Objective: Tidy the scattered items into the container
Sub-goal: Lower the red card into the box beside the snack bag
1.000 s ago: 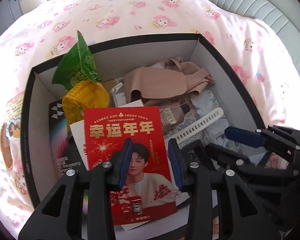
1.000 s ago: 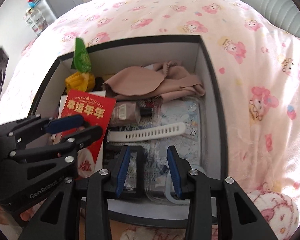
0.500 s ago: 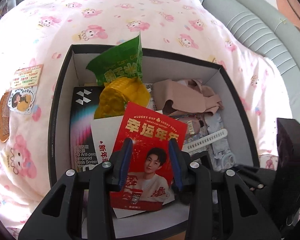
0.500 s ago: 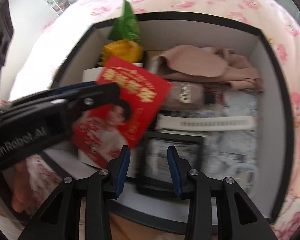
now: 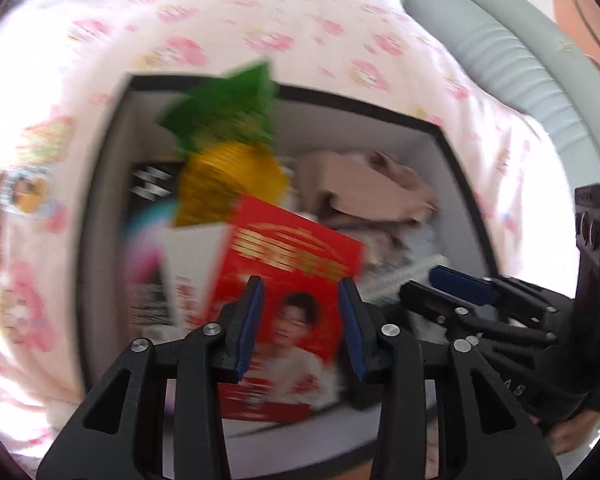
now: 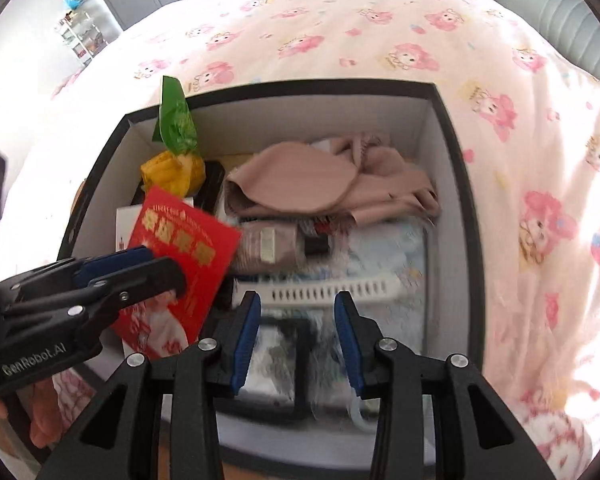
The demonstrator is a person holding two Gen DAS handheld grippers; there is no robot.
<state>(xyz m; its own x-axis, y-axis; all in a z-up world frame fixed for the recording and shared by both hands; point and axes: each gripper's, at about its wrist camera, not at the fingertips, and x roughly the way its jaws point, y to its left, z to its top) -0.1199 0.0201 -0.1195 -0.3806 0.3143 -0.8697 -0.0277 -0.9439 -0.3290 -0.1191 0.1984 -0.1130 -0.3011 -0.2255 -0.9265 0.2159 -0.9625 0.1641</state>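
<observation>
Soft printed bedspread (image 6: pixel 340 32); rectangular black box (image 6: pixel 466 208); glossy red card (image 6: pixel 180 248); both fingers spread, empty.

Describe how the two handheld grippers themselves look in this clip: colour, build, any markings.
Both are matte black plastic frames with triangular cut-outs and silver screw heads. The left gripper and right gripper each have two fingers lined with blue pads. The left one's body, seen from the right wrist camera, carries white "GenRobot.AI" lettering. No cables or sleeves show.
</observation>
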